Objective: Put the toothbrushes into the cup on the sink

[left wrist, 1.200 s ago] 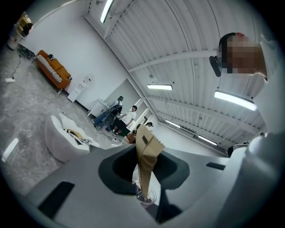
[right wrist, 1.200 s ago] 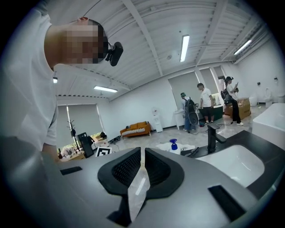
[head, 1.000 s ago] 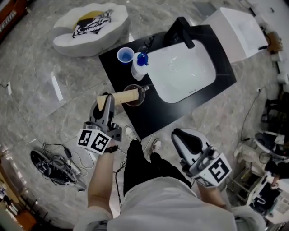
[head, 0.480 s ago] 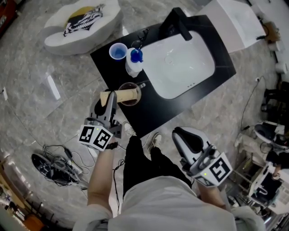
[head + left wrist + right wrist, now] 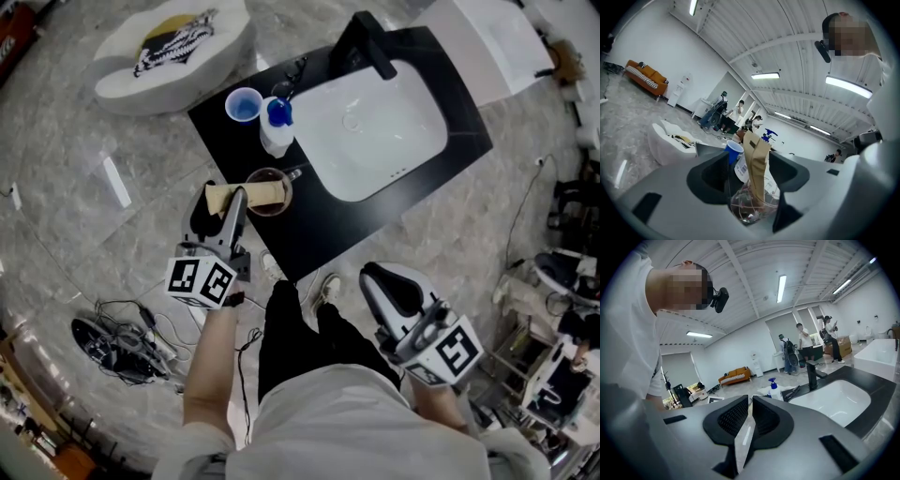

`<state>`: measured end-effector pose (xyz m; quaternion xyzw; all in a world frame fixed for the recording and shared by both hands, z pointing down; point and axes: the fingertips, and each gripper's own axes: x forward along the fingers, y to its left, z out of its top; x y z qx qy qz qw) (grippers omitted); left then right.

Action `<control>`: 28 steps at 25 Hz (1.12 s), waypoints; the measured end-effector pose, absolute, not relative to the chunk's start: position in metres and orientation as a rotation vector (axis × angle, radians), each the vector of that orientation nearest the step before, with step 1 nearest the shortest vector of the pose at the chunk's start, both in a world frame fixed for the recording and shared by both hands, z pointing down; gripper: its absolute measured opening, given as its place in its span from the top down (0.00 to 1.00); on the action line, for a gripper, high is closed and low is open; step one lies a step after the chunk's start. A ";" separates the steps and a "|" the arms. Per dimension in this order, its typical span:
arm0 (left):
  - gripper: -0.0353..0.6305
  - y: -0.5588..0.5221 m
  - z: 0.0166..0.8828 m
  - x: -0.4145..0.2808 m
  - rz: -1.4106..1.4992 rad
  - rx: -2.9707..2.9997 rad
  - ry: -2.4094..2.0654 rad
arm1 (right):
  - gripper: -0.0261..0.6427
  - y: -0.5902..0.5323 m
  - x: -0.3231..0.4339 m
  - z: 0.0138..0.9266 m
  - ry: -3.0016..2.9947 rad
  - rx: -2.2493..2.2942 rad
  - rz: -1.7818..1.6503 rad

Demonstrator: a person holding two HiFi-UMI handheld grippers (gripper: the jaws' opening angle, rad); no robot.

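A tan paper-wrapped toothbrush [image 5: 247, 195] [image 5: 757, 164] leans with its lower end inside the clear glass cup [image 5: 275, 202] [image 5: 749, 208] at the near left corner of the black sink counter [image 5: 314, 230]. My left gripper [image 5: 223, 202] [image 5: 751, 173] straddles the packet; its jaws are opening, with a gap on each side. My right gripper [image 5: 389, 289] [image 5: 750, 416] hangs low at the right, off the counter, shut on a thin flat white packet [image 5: 743, 441].
A blue cup [image 5: 244, 104] [image 5: 734, 151] and a blue-pump soap bottle [image 5: 277, 131] [image 5: 774, 390] stand behind the glass cup. The white basin [image 5: 375, 131] and black faucet [image 5: 370, 47] lie to the right. A white cushion [image 5: 173, 47] and cables [image 5: 117, 337] are on the floor.
The left jaws have spread away from the tan packet, which now rests in the glass cup. The right gripper has kept its place and grip.
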<state>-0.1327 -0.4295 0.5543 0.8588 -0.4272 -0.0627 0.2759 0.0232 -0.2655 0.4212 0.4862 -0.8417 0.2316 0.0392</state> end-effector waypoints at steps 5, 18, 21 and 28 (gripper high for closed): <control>0.53 -0.426 0.550 -0.142 -0.143 2.305 -1.199 | 0.88 -0.261 0.027 0.417 -2.598 1.500 0.693; 0.60 -0.336 0.504 -0.171 -0.041 2.303 -1.460 | 0.88 -0.226 0.039 0.376 -2.790 1.360 0.524; 0.67 -0.307 0.488 -0.166 -0.046 2.304 -1.482 | 0.88 -0.211 0.049 0.364 -2.829 1.349 0.507; 0.80 -0.262 0.461 -0.151 -0.063 2.317 -1.546 | 0.88 -0.183 0.067 0.351 -2.921 1.293 0.459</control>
